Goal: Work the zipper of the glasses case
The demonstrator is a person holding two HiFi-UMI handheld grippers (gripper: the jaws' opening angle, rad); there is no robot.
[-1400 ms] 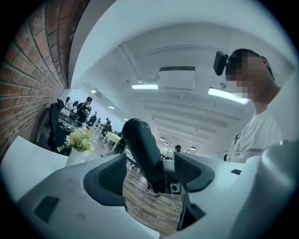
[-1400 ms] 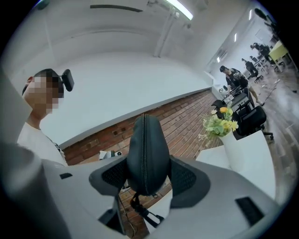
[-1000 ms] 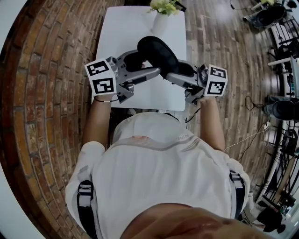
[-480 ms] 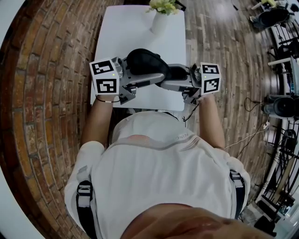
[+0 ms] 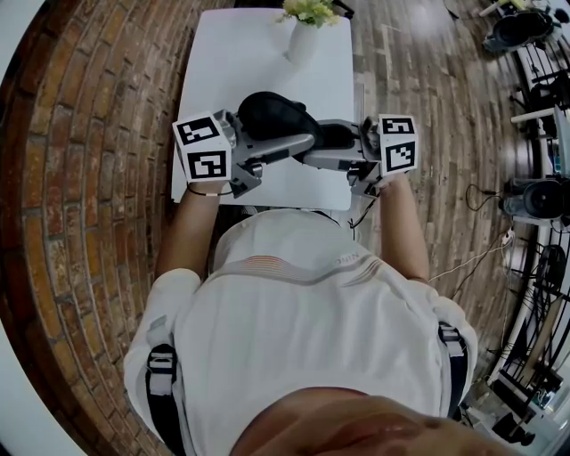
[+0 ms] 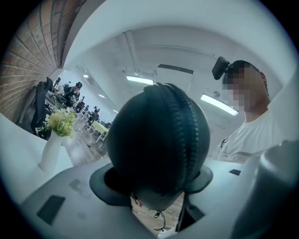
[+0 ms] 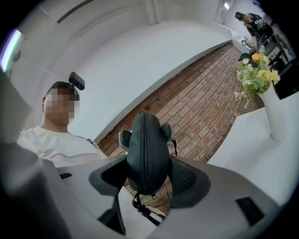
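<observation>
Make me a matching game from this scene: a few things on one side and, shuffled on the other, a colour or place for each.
Things:
1 case
2 vase
3 flowers
4 table

Descriptions:
A yellow and green
B white, flat top
C black, zippered
D white, at the table's far end

Pairs: 1-C, 2-D, 3-A, 4-B

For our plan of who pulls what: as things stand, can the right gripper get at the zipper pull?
Probably not. The right gripper is shut on the glasses case, and the zipper pull hangs just under its jaws, outside them. It would have to let go first.
</observation>
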